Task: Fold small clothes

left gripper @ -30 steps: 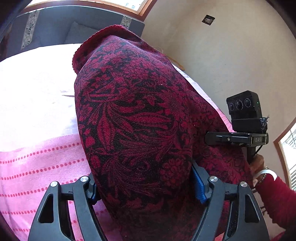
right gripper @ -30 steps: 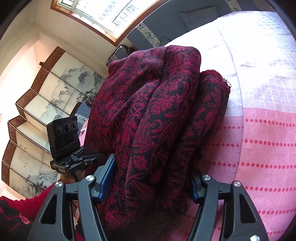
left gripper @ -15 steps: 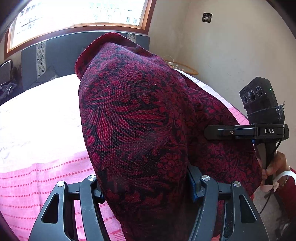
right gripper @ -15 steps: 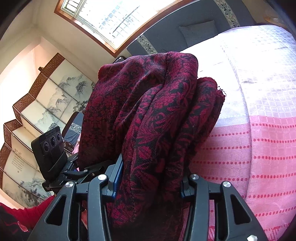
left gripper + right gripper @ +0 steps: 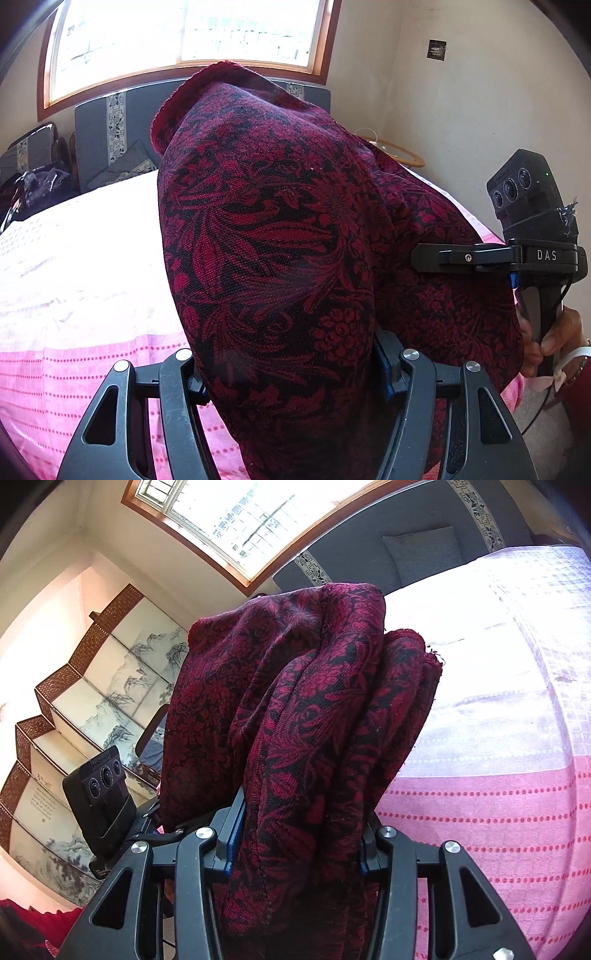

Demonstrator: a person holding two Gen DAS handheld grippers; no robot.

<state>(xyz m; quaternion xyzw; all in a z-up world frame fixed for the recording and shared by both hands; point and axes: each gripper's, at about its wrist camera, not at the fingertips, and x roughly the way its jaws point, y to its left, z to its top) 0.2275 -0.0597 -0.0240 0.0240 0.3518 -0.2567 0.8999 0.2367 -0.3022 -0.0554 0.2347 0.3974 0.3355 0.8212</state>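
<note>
A dark red cloth with a black flower pattern [image 5: 277,240] hangs bunched between both grippers above the bed. My left gripper [image 5: 293,373] is shut on a thick fold of it, and the fabric covers the pads. In the right wrist view the same cloth [image 5: 314,720] rises in several gathered folds, and my right gripper [image 5: 299,845] is shut on them. The right gripper's body [image 5: 517,254] shows at the cloth's right edge, held by a hand [image 5: 554,339]. The left gripper's body [image 5: 107,794] shows at the lower left.
A pink and white bedspread [image 5: 74,295] lies under the cloth, also seen in the right wrist view [image 5: 498,738]. A grey headboard [image 5: 99,129] and a window stand behind. A folding screen [image 5: 92,701] is at the left, a round wooden table [image 5: 402,155] by the wall.
Both grippers have risen with the cloth and tilted upward, so the window and headboard now show. Their jaws have drawn in tighter on the bunched fabric.
</note>
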